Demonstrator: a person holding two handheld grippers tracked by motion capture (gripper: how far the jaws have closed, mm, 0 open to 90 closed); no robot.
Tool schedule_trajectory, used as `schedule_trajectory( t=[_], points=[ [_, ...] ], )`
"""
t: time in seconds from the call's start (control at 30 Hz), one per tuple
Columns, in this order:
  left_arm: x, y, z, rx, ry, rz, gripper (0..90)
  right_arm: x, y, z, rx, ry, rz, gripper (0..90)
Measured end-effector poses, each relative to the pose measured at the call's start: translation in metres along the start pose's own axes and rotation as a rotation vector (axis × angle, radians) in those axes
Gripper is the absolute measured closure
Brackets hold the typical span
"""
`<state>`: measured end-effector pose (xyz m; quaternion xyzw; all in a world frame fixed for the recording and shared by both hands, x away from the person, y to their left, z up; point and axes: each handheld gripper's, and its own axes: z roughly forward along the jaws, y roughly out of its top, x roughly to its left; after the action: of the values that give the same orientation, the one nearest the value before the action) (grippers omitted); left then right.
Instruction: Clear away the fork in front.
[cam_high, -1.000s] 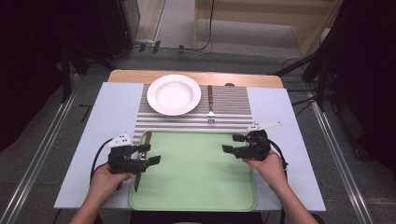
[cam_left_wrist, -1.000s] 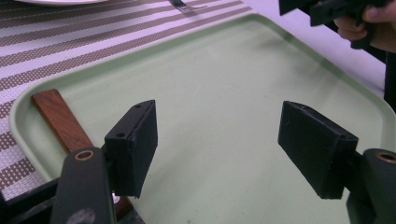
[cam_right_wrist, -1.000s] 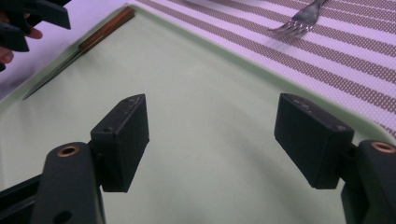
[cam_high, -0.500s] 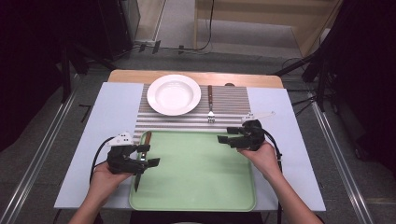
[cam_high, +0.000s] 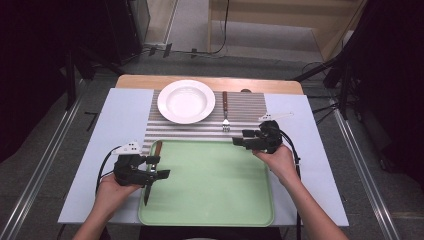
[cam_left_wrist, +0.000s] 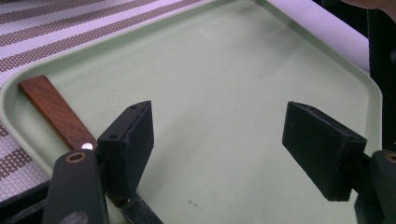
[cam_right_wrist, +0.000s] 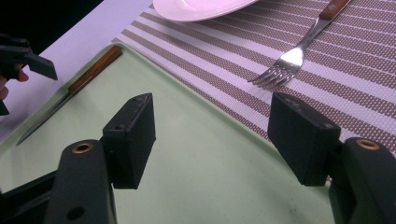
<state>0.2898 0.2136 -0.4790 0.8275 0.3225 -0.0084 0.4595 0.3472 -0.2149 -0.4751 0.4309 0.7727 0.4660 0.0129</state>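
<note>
Now | knife (cam_left_wrist: 55, 113) just beside left gripper (cam_left_wrist: 219, 144), outside its parted jaws; right gripper (cam_right_wrist: 217, 135) spread, empty

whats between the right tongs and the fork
Nothing stands between them: the right tongs hang open over the green tray, and the high view shows its rim and bare striped placemat before the fork.

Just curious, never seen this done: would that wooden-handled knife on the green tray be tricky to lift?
Probably. The knife lies flat and thin along the tray's left edge, so the tongs get little to pinch. Its blade looks smooth, likely slippery; the wooden handle should grip better. It seems stiff and won't roll.
</note>
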Motion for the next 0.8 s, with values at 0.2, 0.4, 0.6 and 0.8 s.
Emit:
schedule_trajectory(
  t=[0.2,0.4,0.6,0.8],
  points=[
    [0.001,0.0,-0.001,-0.006,0.004,-0.003,24.7,0.0,0.002,0.003,0.008,-0.009,-0.012,33.8],
    [0.001,0.0,0.001,0.008,0.006,-0.004,24.7,-0.008,0.009,0.007,0.003,-0.006,-0.01,35.3],
    [0.002,0.001,0.0,0.004,0.009,-0.008,24.7,-0.01,0.021,0.012,0.011,-0.011,-0.039,34.8],
    [0.002,0.001,0.0,0.006,-0.003,-0.01,24.7,-0.017,0.034,0.022,0.04,-0.06,-0.025,31.4]
  ],
)
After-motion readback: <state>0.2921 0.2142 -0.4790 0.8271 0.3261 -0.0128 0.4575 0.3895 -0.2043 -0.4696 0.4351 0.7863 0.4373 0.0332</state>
